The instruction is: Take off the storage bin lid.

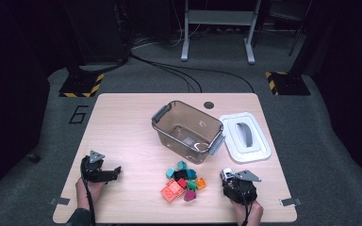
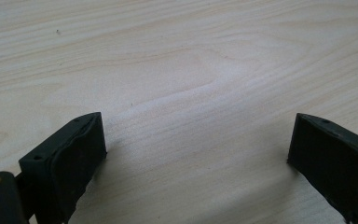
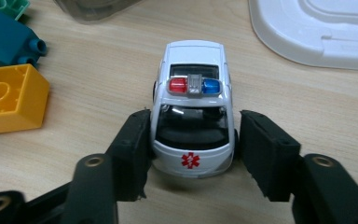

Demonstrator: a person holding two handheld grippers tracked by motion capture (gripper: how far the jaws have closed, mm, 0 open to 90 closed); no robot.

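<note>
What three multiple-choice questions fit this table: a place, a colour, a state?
1. Where is the white lid? A on the floor; B on the table, right of the tub; C under the table.
2. The toy car has which roof lights? A red and blue; B green and yellow; C white.
3. How do the left gripper jaws stand? A open, empty; B shut on a brick; C shut on the lid.
B: it lies flat beside the tub. A: the right gripper view shows them. A: bare wood lies between them.

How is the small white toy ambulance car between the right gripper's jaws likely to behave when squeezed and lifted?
The small white toy ambulance car looks like hard plastic, so probably stiff and light. Its glossy, rounded sides may slip against the pads. On wheels, it could roll if nudged.
</note>
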